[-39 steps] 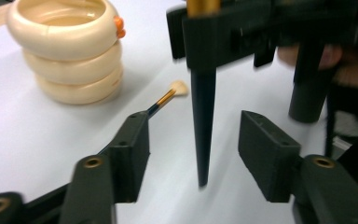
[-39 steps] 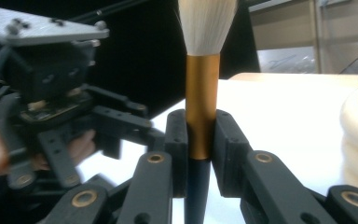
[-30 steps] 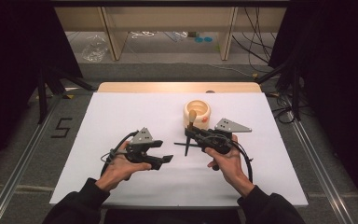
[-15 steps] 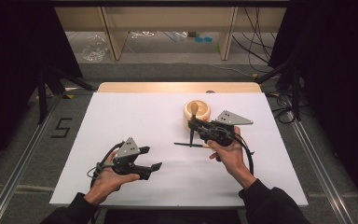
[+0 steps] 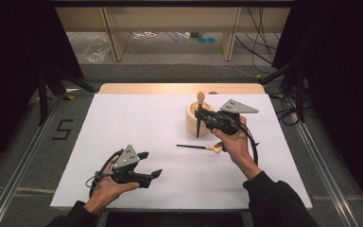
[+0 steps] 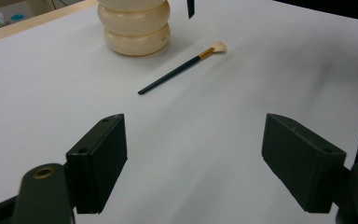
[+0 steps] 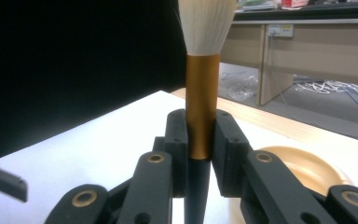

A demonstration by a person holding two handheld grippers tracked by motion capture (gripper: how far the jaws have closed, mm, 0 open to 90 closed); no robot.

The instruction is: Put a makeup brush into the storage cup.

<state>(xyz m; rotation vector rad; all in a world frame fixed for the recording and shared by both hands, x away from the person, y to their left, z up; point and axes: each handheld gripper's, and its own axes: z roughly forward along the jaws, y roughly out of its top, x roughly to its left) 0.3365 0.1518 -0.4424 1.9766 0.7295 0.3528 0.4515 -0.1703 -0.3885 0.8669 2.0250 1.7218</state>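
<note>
White surface held one thin brush loose — my right gripper clamped the big brush beside the holder, left gripper wide, idle; neither stowed.

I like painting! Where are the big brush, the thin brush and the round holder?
big brush (image 7: 201, 112), right gripper view, gold collar.
thin brush (image 6: 177, 72), left gripper view, dark handle.
round holder (image 6: 135, 28), left gripper view, side wall.
</note>
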